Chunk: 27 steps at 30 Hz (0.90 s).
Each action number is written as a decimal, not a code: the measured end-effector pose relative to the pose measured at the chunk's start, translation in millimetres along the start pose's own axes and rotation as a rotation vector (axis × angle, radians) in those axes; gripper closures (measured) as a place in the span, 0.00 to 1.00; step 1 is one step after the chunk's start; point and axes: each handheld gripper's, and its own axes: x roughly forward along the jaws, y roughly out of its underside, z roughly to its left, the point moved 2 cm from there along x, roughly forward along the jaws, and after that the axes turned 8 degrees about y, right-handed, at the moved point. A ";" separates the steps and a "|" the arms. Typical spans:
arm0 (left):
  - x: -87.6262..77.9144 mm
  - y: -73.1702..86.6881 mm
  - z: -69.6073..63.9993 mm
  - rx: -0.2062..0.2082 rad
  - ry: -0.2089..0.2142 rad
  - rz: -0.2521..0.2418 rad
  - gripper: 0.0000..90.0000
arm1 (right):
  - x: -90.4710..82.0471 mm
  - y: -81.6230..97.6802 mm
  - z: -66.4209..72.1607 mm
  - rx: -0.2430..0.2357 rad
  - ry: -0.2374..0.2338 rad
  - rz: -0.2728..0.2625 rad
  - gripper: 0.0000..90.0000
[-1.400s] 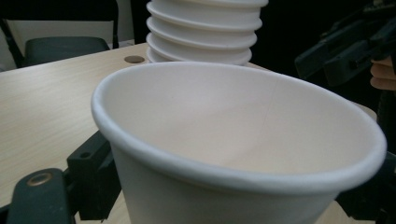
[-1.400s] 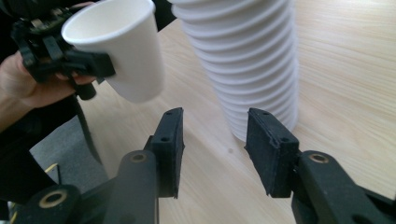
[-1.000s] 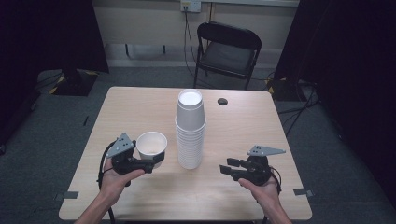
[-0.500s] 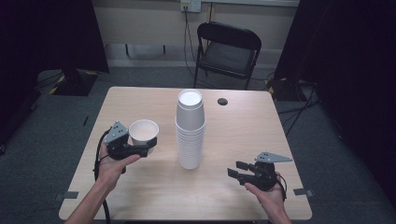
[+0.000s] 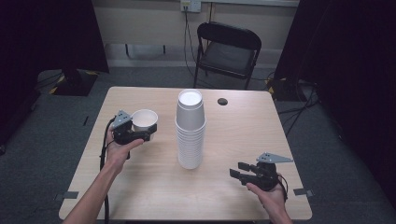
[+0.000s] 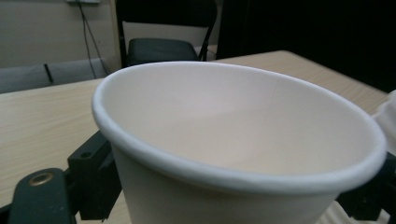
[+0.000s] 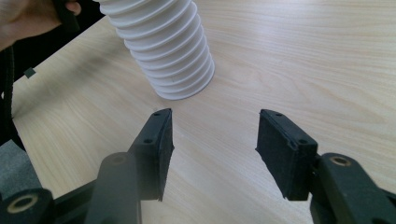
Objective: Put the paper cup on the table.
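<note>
Left gripper (image 5: 140, 133) is pinching 1 paper cup (image 5: 144, 119) upright, out left of the cup stack (image 5: 190, 130), probably so it lands clear. Right gripper (image 5: 239, 174) hangs low near the table (image 5: 243, 135) edge, jaws spread and empty, out of the way.

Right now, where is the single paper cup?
In the high view, the single paper cup sits upright in the left gripper, on the table's left side, left of the stack of cups.
</note>
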 end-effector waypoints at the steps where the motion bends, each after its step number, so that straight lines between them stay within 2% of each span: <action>1: 4.1 3.2 1.9 -0.008 0.006 0.010 0.14 | -0.5 0.0 -0.7 0.001 -0.002 -0.002 0.51; 6: 14.4 10.0 5.9 -0.012 -0.009 0.029 0.14 | -2.6 0.9 -1.8 0.003 0.004 -0.004 0.51; 13: 21.6 16.8 6.1 0.014 -0.020 0.062 0.13 | -2.7 1.6 -2.2 0.005 0.000 -0.002 0.51; 15: 21.2 18.0 6.2 0.020 -0.026 0.071 0.13 | -2.9 1.8 -2.4 0.006 0.003 -0.003 0.51; 16: 20.3 20.9 4.8 0.010 -0.020 0.077 0.13 | -3.2 1.7 -2.5 0.006 0.001 -0.004 0.51; 18: 19.2 25.4 3.4 0.040 -0.028 0.098 0.13 | -3.7 1.7 -2.8 0.009 0.003 -0.006 0.51; 22: 17.4 30.9 4.9 0.040 -0.018 0.124 0.13 | -3.8 2.3 -2.6 0.013 0.010 -0.004 0.51; 24: 15.4 32.2 4.4 0.031 -0.020 0.115 0.13 | -4.7 2.3 -1.1 0.011 0.006 -0.008 0.51; 27: 9.3 34.5 3.1 0.041 -0.022 0.131 0.13 | -5.9 2.7 1.6 0.007 0.006 -0.009 0.51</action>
